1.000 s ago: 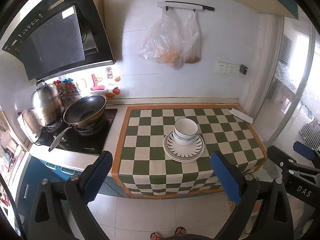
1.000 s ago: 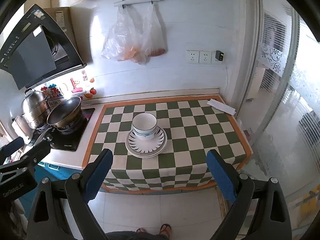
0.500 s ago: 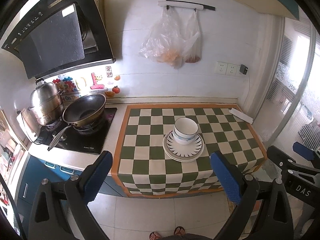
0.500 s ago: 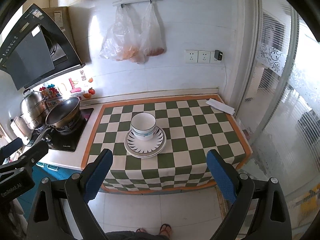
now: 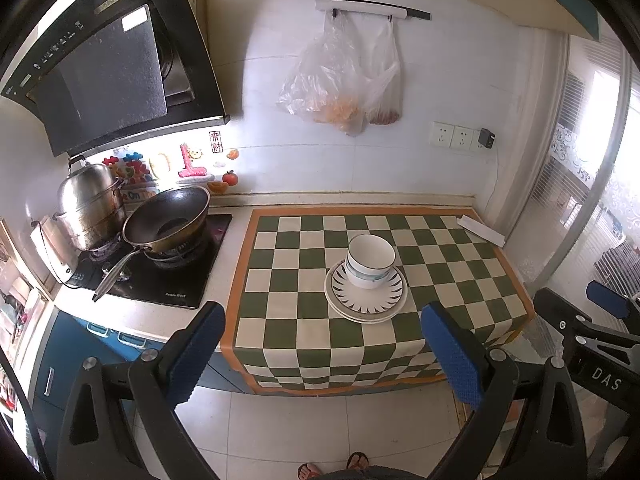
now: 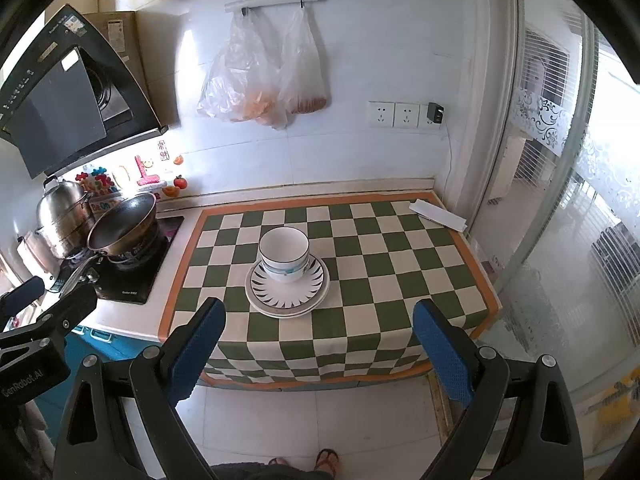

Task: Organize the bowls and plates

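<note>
White bowls (image 5: 370,261) are nested on a stack of plates (image 5: 366,294) in the middle of the green checkered cloth (image 5: 288,280). The top plate has dark rim marks. The same bowls (image 6: 283,254) and plates (image 6: 287,286) show in the right wrist view. My left gripper (image 5: 320,344) is open and empty, held back off the counter's front edge above the floor. My right gripper (image 6: 318,344) is also open and empty, equally far back. Each gripper shows at the edge of the other's view.
A wok (image 5: 166,222) and a steel pot (image 5: 88,210) stand on the stove at the left. Plastic bags (image 5: 344,80) hang on the back wall. A folded white paper (image 5: 480,230) lies at the cloth's far right corner. A glass door (image 6: 560,200) is on the right.
Both views have shifted only slightly; the grippers stay open and the bowls and plates have not moved.
</note>
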Tool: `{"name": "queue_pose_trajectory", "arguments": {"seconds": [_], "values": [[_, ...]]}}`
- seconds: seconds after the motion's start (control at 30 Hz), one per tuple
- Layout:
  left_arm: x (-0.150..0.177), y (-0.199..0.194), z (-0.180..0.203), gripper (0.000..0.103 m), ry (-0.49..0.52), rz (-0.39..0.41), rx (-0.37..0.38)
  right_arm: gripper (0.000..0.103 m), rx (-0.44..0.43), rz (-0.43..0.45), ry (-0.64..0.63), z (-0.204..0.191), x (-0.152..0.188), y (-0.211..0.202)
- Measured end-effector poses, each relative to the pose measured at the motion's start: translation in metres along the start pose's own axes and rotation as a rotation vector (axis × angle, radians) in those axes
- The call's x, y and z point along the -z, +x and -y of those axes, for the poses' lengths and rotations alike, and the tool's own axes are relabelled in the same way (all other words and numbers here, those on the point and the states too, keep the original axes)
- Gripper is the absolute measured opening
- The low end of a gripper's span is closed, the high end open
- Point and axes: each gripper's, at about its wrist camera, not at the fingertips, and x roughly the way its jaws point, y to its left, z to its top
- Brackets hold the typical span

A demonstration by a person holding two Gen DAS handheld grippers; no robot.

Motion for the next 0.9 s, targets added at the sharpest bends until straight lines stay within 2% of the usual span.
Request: {"name": "queue_pose_trajectory", "arguments": {"seconds": [0.9], "values": [[0.0002,0.0003,0.005,0.1,-0.009,-0.009,0.013,0.097,0.014,0.0,-0.015,-0.0016,-0.008,0.0025]]}}
